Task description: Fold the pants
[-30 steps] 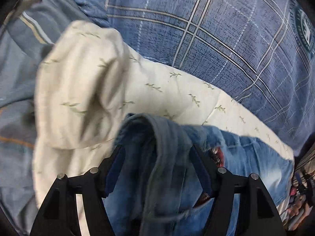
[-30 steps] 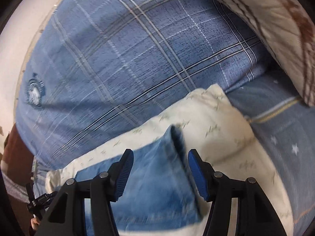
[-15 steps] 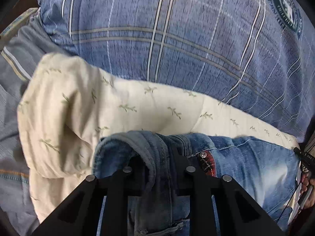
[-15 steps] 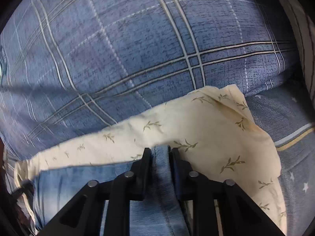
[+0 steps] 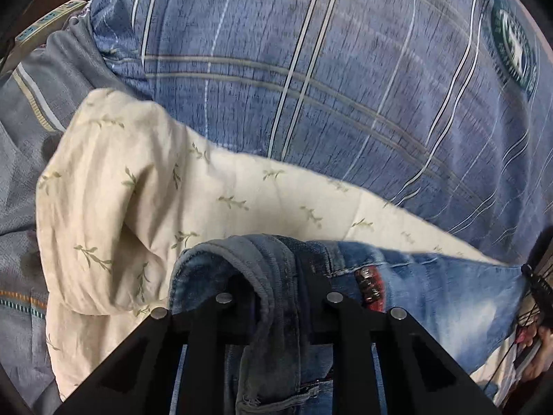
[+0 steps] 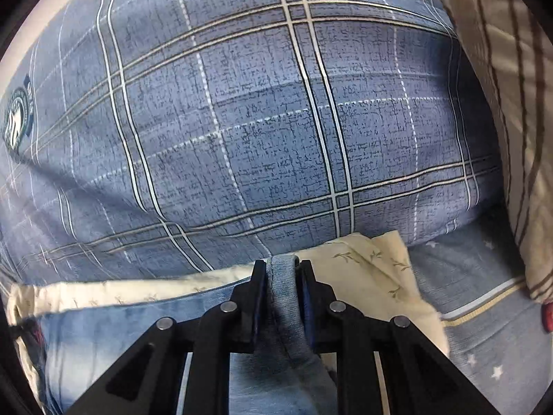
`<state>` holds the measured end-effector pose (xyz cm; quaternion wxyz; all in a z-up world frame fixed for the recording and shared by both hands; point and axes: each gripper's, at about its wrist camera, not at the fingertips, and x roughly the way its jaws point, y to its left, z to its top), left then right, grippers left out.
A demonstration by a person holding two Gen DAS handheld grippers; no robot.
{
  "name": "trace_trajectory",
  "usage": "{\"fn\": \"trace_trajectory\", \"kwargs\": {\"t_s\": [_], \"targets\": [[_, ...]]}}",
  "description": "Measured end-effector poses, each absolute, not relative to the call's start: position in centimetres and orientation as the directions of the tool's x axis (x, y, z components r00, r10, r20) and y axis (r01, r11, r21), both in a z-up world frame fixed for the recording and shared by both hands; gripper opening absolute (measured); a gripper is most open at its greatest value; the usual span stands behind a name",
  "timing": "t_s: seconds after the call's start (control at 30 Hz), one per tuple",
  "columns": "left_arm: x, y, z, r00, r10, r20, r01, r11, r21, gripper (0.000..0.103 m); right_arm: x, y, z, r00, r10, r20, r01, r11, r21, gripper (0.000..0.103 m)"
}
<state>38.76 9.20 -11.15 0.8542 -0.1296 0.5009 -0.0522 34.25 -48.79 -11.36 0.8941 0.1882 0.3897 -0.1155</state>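
Jeans (image 5: 432, 297) lie flat on the cream leaf-print cloth (image 5: 145, 186), which sits on the bed in front of the big blue plaid duvet (image 5: 345, 86). Long axis runs side to side across both views, roughly parallel to the cloth's far edge. Waist end with the red label (image 5: 371, 285) is under my left gripper (image 5: 280, 276); the other end, which I judge to be the leg end, is under my right gripper (image 6: 281, 276)

Both tools have just closed. Left is clamped on the bunched waistband, right is pinched on a narrow ridge of denim at the far end of the jeans (image 6: 121, 328). Fabric sits deep between the pads on both, so the grips look solid

Step in hand, as I read it: lift both ends and bring one over the other for a crosswise fold. To do it well:
- raise both hands evenly so the denim hangs taut, no sag in the middle
- keep the edge nearest the duvet straight, so the halves stack square
- left grip has several layers bunched; watch that a layer doesn't slip out
- land the fold on the cream cloth, not on the duvet

Striped pillow (image 6: 511, 121) at far right is clear of the path
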Motion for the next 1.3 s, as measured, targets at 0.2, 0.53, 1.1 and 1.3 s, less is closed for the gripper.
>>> {"fn": "trace_trajectory", "kwargs": {"t_s": [0.2, 0.53, 1.1, 1.3], "targets": [[36.2, 10.1, -7.7, 0.564, -0.31, -0.766, 0.022, 0.932, -0.361, 0.02, 31.1, -48.8, -7.0, 0.771, -0.007, -0.636, 0.271, 0.908, 0.319, 0.02], [22.7, 12.7, -3.7, 0.624, -0.433, -0.65, 0.19, 0.891, -0.412, 0.021, 15.5, -49.8, -5.1, 0.816, 0.059, -0.575, 0.187, 0.914, 0.359, 0.02], [7.3, 12.6, -12.3, 0.452, -0.372, -0.811, 0.165, 0.928, -0.334, 0.022, -7.4, -48.0, -14.2, 0.729, 0.098, -0.678, 0.262, 0.874, 0.409, 0.019], [6.7, 12.4, -11.3, 0.429, -0.35, -0.833, 0.16, 0.937, -0.311, 0.03, -8.3, -49.1, -16.2, 0.672, 0.192, -0.715, 0.305, 0.808, 0.504, 0.022]]}}
